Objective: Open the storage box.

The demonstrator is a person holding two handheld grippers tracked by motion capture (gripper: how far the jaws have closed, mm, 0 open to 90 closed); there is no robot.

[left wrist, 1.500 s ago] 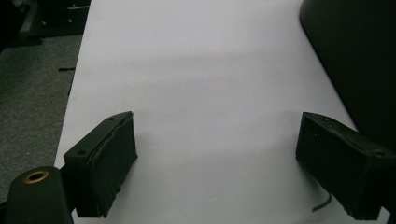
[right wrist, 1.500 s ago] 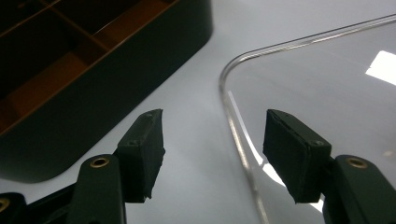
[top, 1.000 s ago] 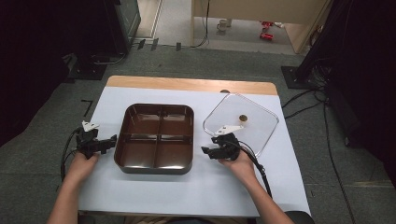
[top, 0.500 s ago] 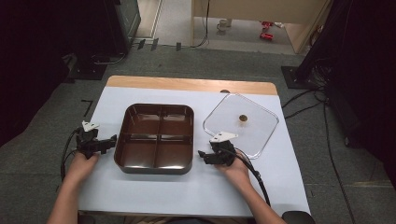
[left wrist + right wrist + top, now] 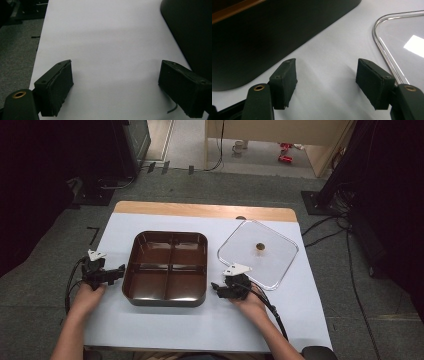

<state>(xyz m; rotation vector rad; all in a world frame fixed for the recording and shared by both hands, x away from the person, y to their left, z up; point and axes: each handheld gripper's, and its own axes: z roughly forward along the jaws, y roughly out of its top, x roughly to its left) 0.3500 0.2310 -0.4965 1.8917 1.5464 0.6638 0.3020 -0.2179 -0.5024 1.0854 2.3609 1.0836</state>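
Two grippers rest on the white table (image 5: 150, 330), jaws apart and holding nothing: the left gripper (image 5: 119, 270) just left of the brown tray (image 5: 168, 268), the right gripper (image 5: 216, 289) between tray and clear lid (image 5: 258, 252). The right gripper's jaws have just been opening.

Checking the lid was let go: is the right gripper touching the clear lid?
Apart. The right gripper view shows the right gripper open over bare table, the clear lid off to its side.
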